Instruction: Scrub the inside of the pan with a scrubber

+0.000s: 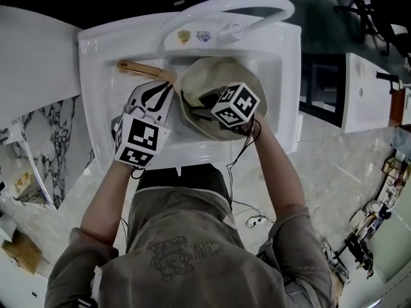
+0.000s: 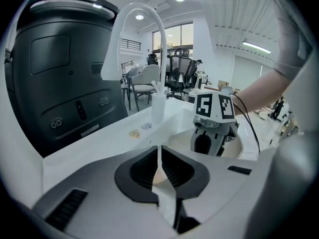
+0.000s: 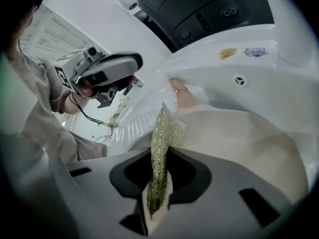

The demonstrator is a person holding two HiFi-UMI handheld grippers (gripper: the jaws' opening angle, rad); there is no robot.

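Observation:
A beige pan (image 1: 221,74) lies in the white sink (image 1: 103,95), its wooden handle (image 1: 136,68) pointing left. My right gripper (image 1: 198,102) reaches down into the pan and is shut on a glittery green-gold scrubber (image 3: 164,128), which hangs just over the pan's inner wall (image 3: 249,138). My left gripper (image 1: 165,86) sits at the pan end of the handle, its jaws closed to a thin slit with a tan sliver of the handle (image 2: 158,175) between them. The right gripper's marker cube (image 2: 214,106) shows beyond the left jaws.
A white arched faucet (image 1: 225,8) spans the back of the sink. Marble countertop (image 1: 45,140) lies to the left. The person's arms and cables hang over the sink's front rim. A black appliance (image 2: 60,73) stands behind the sink.

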